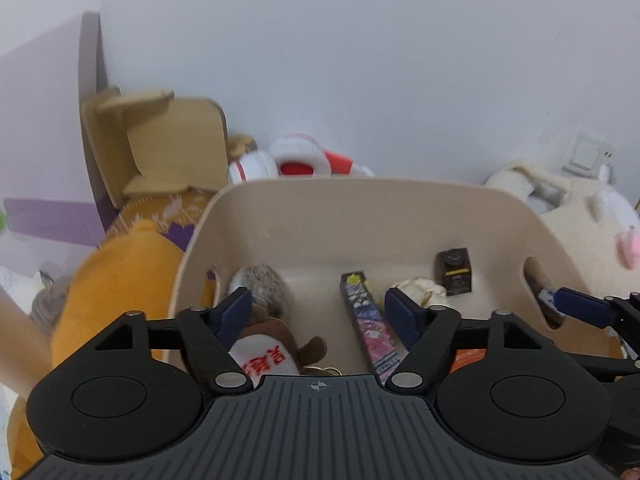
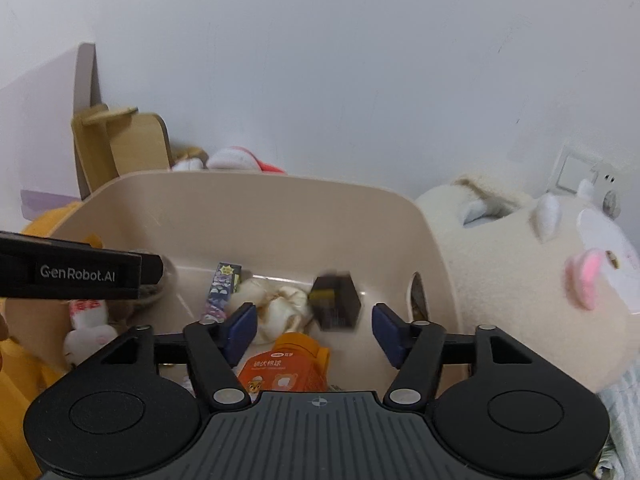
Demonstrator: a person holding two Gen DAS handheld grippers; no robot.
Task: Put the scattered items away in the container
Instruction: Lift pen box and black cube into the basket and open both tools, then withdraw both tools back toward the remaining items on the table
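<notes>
Around the beige bin (image 1: 352,208), orange plush (image 1: 116,280), cream plush (image 2: 520,280), both tongs (image 1: 318,316) (image 2: 314,328) released.

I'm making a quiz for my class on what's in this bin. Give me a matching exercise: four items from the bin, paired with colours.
Items:
1. small box
2. long box
3. packet
4. bin

Colours:
A. orange
B. beige
C. black
D. purple and pink

Pairs: 1-C, 2-D, 3-A, 4-B
</notes>
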